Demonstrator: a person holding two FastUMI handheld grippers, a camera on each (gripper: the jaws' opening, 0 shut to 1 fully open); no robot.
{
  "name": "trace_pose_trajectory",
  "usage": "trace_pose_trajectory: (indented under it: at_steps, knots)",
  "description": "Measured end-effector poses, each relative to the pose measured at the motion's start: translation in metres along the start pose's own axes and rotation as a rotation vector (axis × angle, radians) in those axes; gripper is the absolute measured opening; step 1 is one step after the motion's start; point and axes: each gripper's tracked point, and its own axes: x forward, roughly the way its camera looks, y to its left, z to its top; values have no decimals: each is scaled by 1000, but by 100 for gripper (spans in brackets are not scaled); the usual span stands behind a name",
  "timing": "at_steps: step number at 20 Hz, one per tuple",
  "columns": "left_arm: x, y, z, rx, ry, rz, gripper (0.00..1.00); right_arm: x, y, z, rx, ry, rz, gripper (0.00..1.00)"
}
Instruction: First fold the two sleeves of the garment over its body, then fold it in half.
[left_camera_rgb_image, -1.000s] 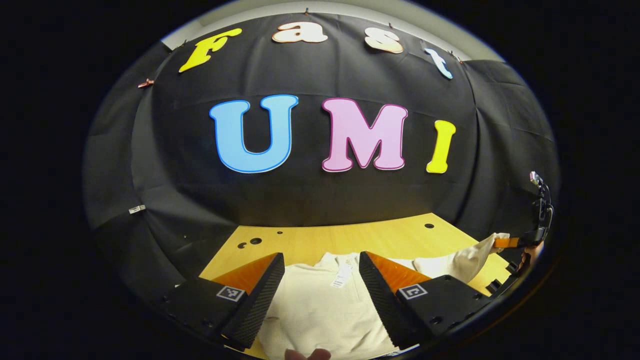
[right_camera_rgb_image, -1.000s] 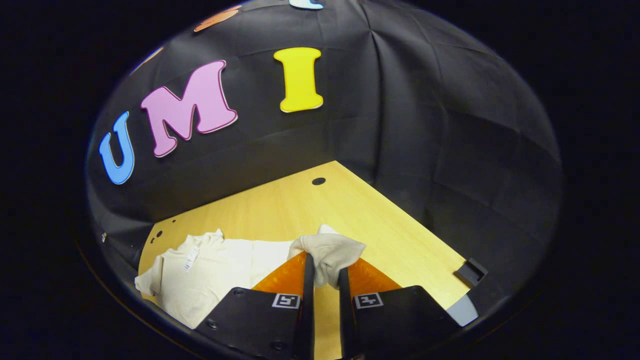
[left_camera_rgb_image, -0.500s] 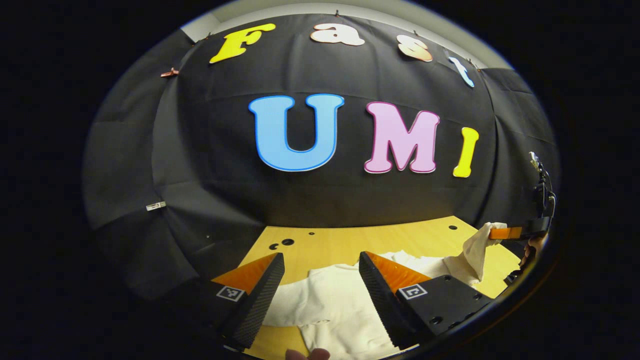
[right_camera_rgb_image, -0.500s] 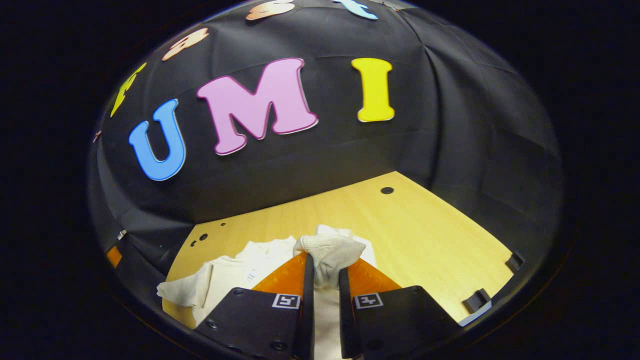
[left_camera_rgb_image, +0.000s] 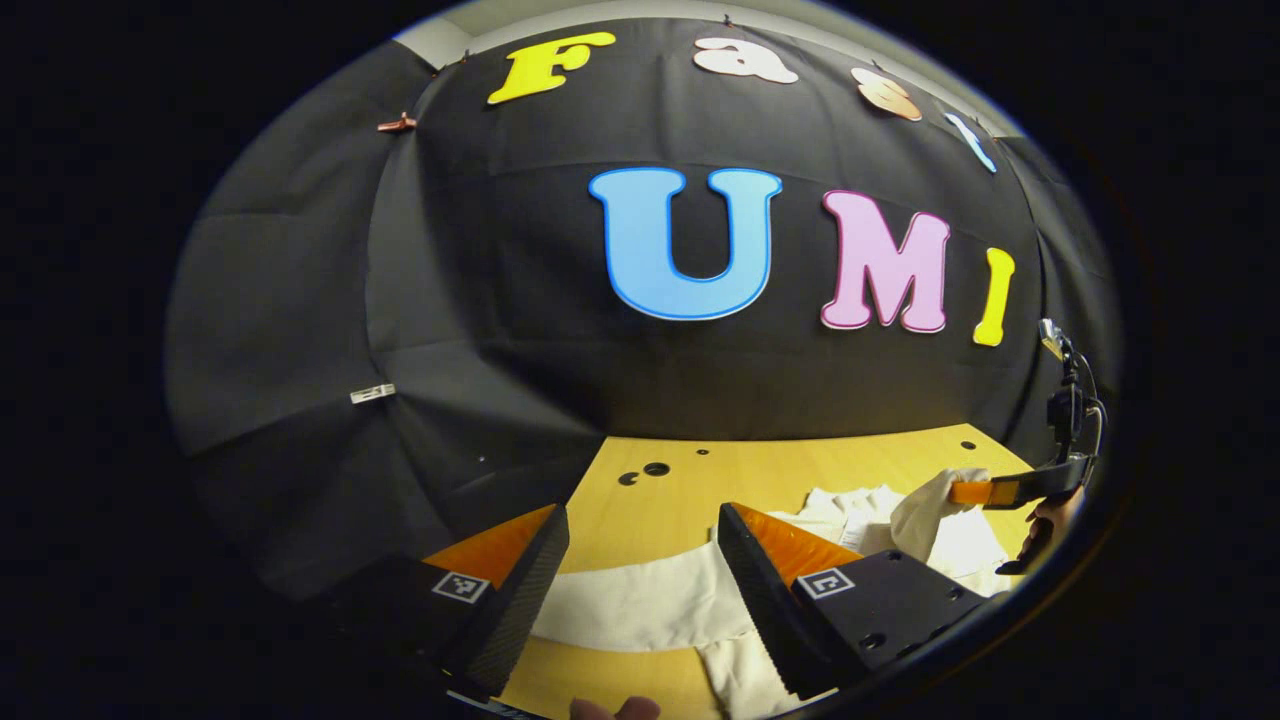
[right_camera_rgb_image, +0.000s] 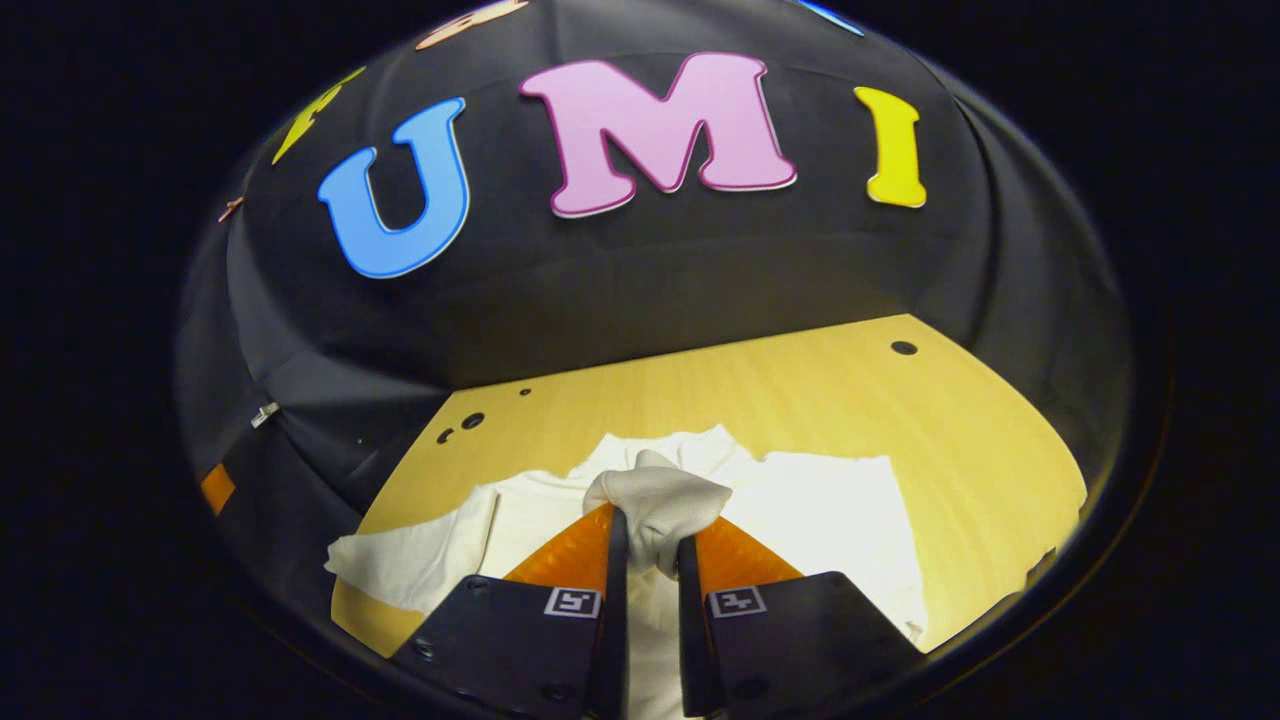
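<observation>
Right gripper view: right gripper (right_camera_rgb_image: 648, 545) pinches sleeve cuff (right_camera_rgb_image: 657, 500).

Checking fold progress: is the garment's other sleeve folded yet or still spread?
Spread: the sleeve lies flat on the table, beneath the open left gripper.

Recording booth, probably lab setup: black cloth wall (left_camera_rgb_image: 480, 330) draped behind, pale wooden worktop (right_camera_rgb_image: 800, 400) with drilled holes (left_camera_rgb_image: 656, 468).

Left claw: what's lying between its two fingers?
In the left gripper view, the open left claw has the garment's other sleeve lying flat on the wooden table between its fingers, untouched.
</observation>
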Motion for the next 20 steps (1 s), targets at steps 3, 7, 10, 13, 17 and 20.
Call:
trace_pose_trajectory:
  at_steps: [3, 7, 10, 13, 17, 20]
  knots:
    - [7, 23, -14, -7, 18, 27, 96, 23, 21, -28, -24, 65, 28, 24]
    - [16, 50, -36, -17, 59, 67, 96, 44, 44, -64, -35, 135, 67, 29]
    - [25, 67, -56, -30, 84, 94, 96, 51, 60, -86, -33, 186, 110, 44]
    - [34, 86, -76, -41, 106, 131, 96, 51, 76, -99, -44, 211, 152, 72]
    - [44, 106, -101, -41, 138, 165, 96, 43, 97, -91, 3, 188, 205, 63]
    - [52, 116, -123, -65, 177, 181, 96, 33, 102, -83, 28, 185, 215, 77]
